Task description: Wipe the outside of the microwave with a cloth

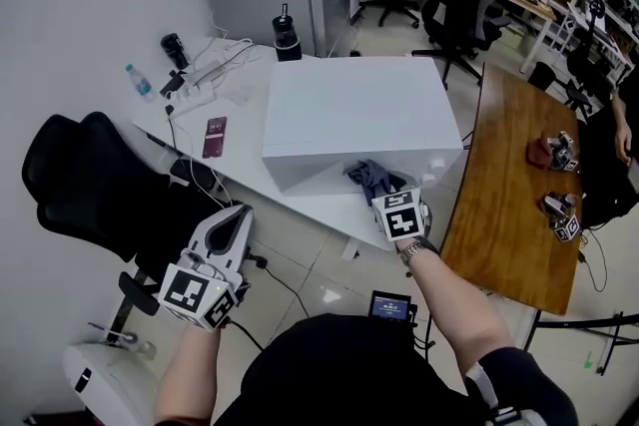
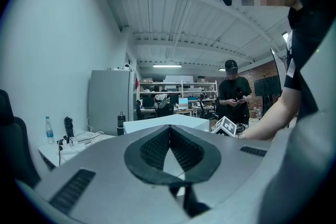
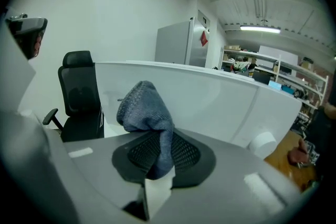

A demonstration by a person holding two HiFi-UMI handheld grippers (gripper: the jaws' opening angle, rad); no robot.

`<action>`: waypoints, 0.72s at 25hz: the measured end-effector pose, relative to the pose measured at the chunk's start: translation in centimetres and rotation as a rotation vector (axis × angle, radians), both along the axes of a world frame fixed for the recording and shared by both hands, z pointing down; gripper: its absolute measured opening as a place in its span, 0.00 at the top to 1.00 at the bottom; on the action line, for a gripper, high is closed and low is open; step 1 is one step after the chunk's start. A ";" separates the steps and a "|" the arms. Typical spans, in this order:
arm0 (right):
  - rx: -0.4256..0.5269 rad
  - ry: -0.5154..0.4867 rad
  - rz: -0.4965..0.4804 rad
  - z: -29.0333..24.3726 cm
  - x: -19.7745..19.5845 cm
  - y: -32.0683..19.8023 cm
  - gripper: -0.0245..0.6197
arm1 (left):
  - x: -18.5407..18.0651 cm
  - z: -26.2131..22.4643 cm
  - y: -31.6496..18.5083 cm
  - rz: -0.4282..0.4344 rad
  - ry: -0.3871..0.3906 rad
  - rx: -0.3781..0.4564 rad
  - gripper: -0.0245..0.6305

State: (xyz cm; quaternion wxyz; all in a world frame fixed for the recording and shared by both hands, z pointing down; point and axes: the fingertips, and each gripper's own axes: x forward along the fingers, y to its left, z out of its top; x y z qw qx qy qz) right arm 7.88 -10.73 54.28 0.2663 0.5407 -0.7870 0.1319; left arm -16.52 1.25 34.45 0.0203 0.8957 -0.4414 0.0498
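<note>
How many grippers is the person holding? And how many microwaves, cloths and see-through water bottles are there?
Grey two-jaw grippers in the person's hands: 2 (left gripper, right gripper)
Big white box-shaped microwave: 1
Crumpled grey-blue knitted cloth: 1
Clear plastic water bottle with a blue cap: 1
Total: 5

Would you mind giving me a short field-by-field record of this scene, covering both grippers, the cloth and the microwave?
microwave: white, on the white table
cloth: grey-blue, bunched, at the microwave's front face; contact unclear
right gripper: shut on the cloth
left gripper: shut, empty, held low, apart from the microwave
</note>
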 end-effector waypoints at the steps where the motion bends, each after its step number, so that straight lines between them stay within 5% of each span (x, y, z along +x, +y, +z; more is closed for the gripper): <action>1: -0.001 -0.001 0.006 0.0 0.7 0.0 0.89 | 0.6 0.0 0.0 0.001 -0.002 -0.002 0.96; 18: -0.023 -0.008 0.082 0.3 10.5 1.7 0.89 | 8.5 -0.5 1.2 0.009 -0.021 -0.007 0.96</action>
